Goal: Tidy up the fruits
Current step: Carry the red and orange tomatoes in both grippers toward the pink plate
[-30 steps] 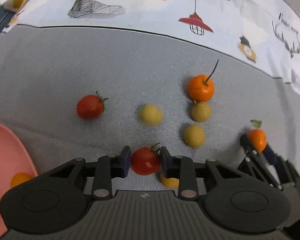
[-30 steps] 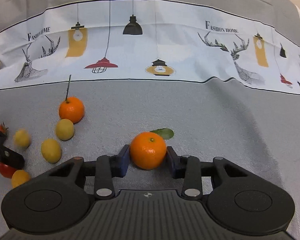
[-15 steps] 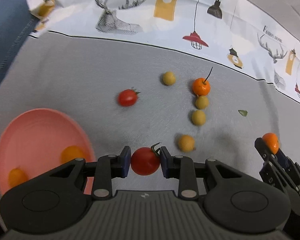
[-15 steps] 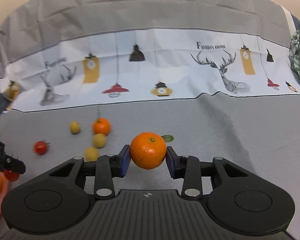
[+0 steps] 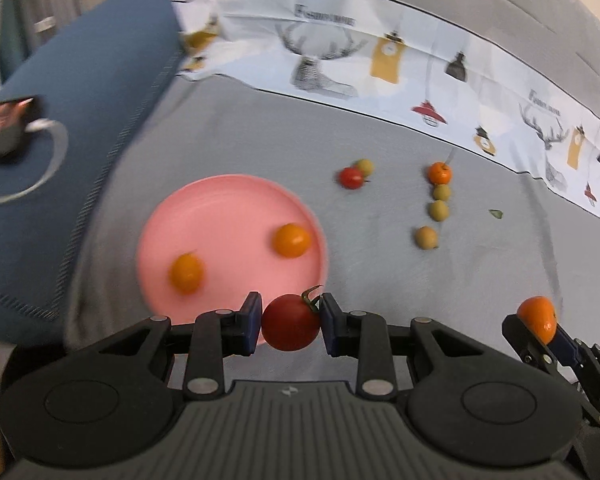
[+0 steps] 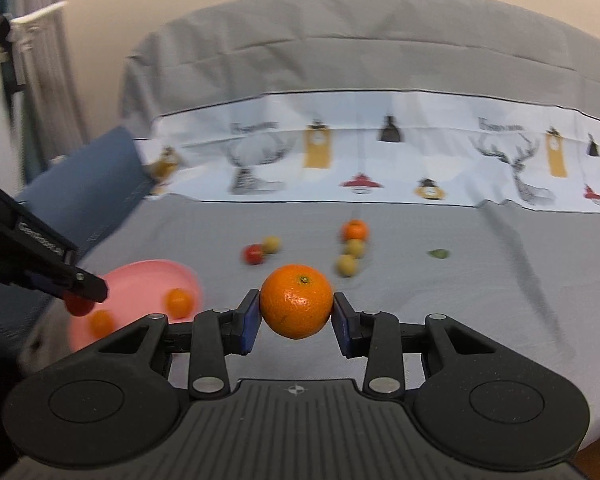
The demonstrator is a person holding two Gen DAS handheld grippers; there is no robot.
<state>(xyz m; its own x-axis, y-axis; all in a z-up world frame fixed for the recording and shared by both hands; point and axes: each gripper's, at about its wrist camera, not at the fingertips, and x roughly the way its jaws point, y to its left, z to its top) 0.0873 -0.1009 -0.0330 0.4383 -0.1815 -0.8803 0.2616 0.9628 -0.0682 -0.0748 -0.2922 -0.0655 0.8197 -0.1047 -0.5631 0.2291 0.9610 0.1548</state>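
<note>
The left gripper [image 5: 291, 322] is clamped on one red tomato [image 5: 290, 323], its pads pressing both sides, at lower centre of the left wrist view. The right gripper [image 6: 296, 307] pinches one mandarin [image 6: 296, 306] the same way, at the centre of its own view; in the left view that mandarin shows at the lower right edge.

Just above and left of the held tomato lies one pink plate [image 5: 220, 200] with two small orange fruits [image 5: 291, 240] on it. Further out on the grey cloth lie one more red tomato [image 5: 351, 177], one stemmed orange [image 5: 439, 173] and four yellow-green fruits [image 5: 439, 210]: one touching the loose tomato, three strung in a line below the orange. A single green leaf [image 5: 496, 213] lies to the right. A patterned white band [image 5: 420, 64] crosses the upper frame.

A second ago both grippers were down at the cloth among the fruit, with only the plate's edge showing; now they are raised with the same grips, the whole plate is in view and the loose fruits look small and far.
</note>
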